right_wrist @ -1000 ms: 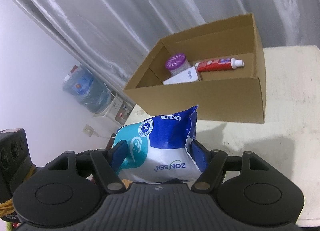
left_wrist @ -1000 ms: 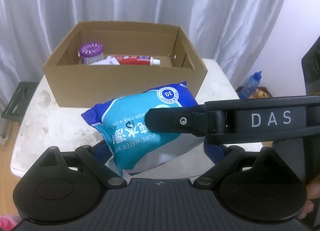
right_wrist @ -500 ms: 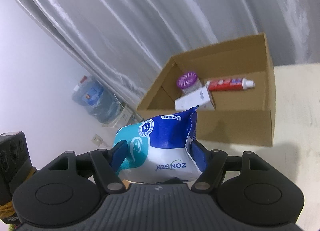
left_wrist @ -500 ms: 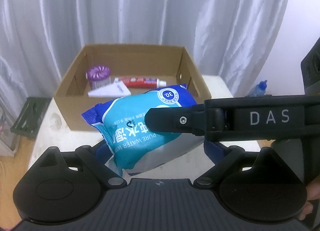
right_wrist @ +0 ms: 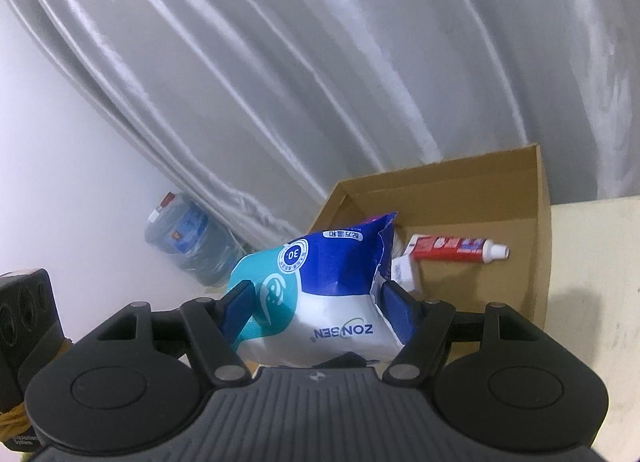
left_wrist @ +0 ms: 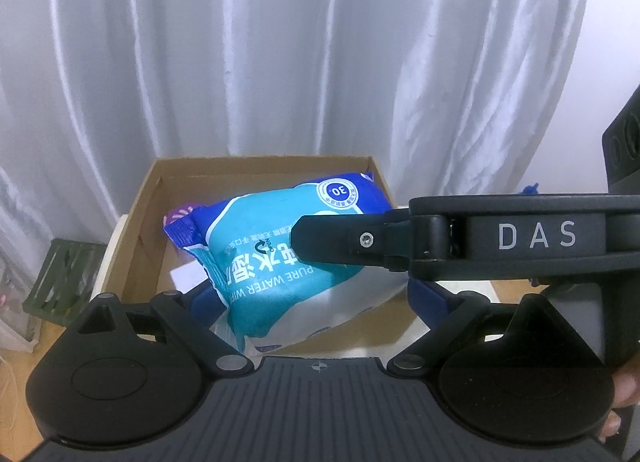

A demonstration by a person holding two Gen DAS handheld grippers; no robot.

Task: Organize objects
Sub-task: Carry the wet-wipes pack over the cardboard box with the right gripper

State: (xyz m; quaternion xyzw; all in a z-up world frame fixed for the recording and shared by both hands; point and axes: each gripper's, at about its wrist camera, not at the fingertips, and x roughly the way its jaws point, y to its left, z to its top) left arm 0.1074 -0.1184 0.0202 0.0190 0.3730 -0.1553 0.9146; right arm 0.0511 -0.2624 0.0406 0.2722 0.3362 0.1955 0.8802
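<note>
Left wrist view: the wet wipes pack (left_wrist: 280, 254) sits clamped between the blue pads of the left claw (left_wrist: 316, 294), held in the air over the open cardboard box (left_wrist: 132, 230). The right claw (right_wrist: 316, 306) grips the same pack's other end. A toothpaste tube (right_wrist: 452, 252) lies inside the box, which stands on the counter (right_wrist: 592, 262).

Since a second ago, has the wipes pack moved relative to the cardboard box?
Yes. The wipes pack, gripped by both tools, was in front of the cardboard box over the table; it now hangs over the box's open top, hiding most of the contents.
</note>
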